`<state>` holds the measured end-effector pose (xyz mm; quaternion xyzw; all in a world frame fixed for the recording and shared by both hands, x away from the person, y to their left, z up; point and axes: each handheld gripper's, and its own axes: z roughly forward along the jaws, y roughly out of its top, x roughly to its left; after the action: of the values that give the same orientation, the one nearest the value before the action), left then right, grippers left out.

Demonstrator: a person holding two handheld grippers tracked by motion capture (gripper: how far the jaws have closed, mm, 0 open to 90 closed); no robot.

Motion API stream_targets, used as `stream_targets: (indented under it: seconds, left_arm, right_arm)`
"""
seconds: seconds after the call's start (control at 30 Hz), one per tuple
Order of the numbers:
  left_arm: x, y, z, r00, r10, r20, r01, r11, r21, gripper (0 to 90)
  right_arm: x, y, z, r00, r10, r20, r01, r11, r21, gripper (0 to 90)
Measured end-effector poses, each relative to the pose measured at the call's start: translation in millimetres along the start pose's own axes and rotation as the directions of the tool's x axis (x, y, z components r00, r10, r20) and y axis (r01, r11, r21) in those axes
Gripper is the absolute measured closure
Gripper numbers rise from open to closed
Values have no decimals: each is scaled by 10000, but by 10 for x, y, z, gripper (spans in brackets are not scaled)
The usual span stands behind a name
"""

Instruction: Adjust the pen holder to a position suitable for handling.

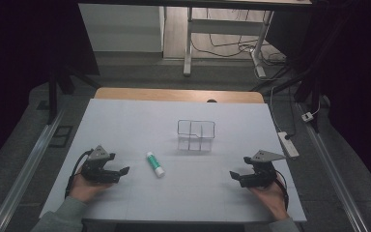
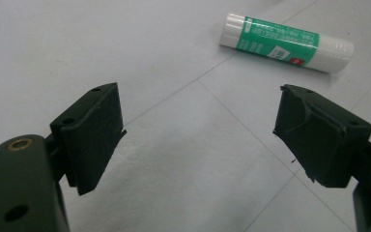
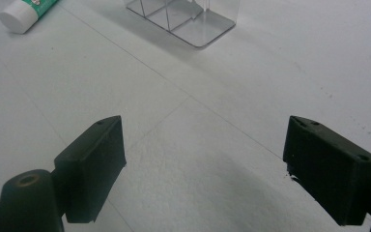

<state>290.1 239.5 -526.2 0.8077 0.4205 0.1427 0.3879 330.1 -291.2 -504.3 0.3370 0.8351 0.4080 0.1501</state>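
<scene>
So both claws are just sitting low at the near edge of the white surface (image 1: pixel 125 121), one in each hand. The left claw (image 1: pixel 117 172) has its jaws spread wide with nothing between them; in the left gripper view you can see bare white surface in the gap between the two black pads (image 2: pixel 96 135). The right claw (image 1: pixel 237 177) is the same deal, jaws wide apart and empty, pointing in toward the middle.

Just past the left claw lies a glue stick (image 1: pixel 155 164), white with a green label, flat on its side and angled a bit. In the left gripper view the glue stick (image 2: pixel 287 42) is ahead of the jaws and off toward the right one, not touching either.

Farther back, around the middle of the surface, there's a clear plastic organizer (image 1: pixel 196 136) with divided compartments, standing upright. It's well apart from both claws and near the glue stick but not touching it.
</scene>
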Motion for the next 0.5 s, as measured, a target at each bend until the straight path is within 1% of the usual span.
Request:
stream_targets:
  seconds: [0.13,0.3,0.5]
  left_arm:
    - [-9,1,4,10000,46,-5,-46,10000,39,171]
    - [2,4,6,10000,9,16,-9,10000,4,170]
    - [4,5,9,10000,17,12,-17,10000,-11,171]
  right_arm:
    - [0,0,-3,10000,35,-15,-35,10000,-67,141]
    - [5,-1,0,10000,18,15,-18,10000,67,141]
    - [21,-11,-4,10000,5,42,-6,10000,96,144]
